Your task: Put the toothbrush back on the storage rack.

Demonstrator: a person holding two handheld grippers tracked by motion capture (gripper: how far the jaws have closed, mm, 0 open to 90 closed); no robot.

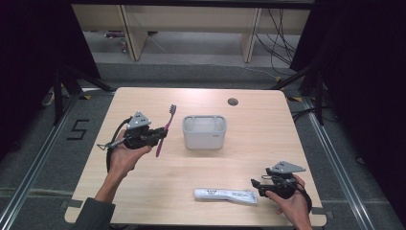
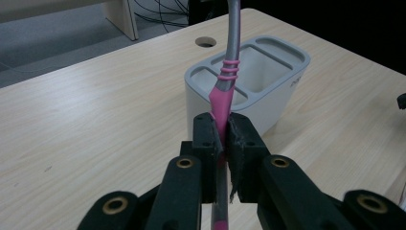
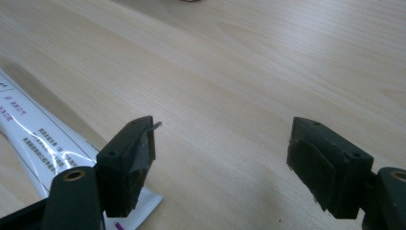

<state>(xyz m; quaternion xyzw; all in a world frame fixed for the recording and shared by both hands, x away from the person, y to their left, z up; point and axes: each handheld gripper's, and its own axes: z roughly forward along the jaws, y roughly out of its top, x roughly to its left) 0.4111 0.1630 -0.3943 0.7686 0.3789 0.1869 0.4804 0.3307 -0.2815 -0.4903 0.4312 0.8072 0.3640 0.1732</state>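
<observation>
While the left gripper (image 1: 160, 132) pinches a toothbrush (image 1: 166, 125), the right gripper (image 1: 254, 184) rests spread-jawed on the pale wooden table (image 1: 268, 129).

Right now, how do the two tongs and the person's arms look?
Both tongs, left and right, are black, each with two flat padded jaws on arms with brass-coloured rivets. Each carries a grey three-cornered plate on top and trails a black cable. The left arm wears a dark grey sleeve.
</observation>
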